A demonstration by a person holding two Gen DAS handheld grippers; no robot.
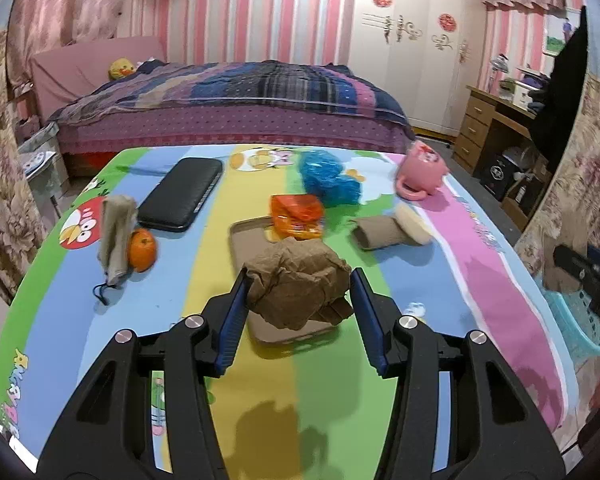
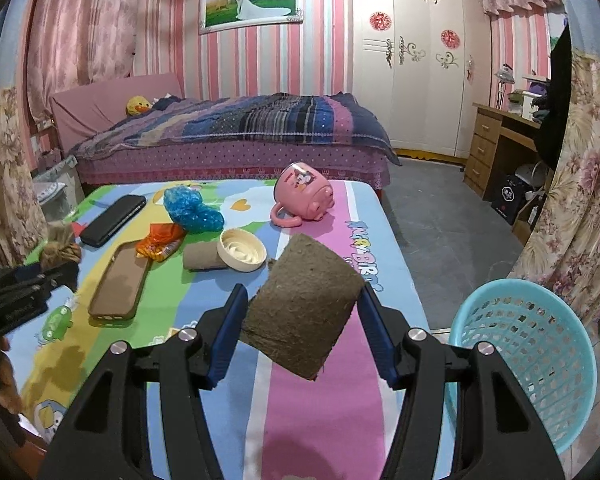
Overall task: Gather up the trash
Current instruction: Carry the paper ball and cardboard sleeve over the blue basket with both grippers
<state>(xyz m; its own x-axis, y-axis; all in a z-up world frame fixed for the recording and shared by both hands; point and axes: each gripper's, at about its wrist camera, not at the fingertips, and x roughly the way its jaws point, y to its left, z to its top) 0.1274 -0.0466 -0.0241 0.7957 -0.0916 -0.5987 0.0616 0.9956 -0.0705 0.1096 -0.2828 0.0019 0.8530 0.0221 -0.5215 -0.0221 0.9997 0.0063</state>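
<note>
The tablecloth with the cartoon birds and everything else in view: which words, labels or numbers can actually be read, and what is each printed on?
"ANGRY BIRDS": on the tablecloth, along its pink stripe, last letters hidden.
Coloured letters at the cloth's near left edge: same style, too warped to read.
Orange wrapper: print too blurred.
Black box under the desk: white mark, unreadable.
Pink mug: a cartoon picture, no legible words.

On the worktop (image 1: 480, 280) lie a black phone (image 1: 180, 196), an orange (image 1: 142, 249) and a tipped pink mug (image 1: 420, 170); a bed (image 1: 228, 112) stands behind.

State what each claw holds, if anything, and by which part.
The left claw grips a crumpled brown paper wad by its sides. The right claw grips a brown cardboard tube across its curved sides.
</note>
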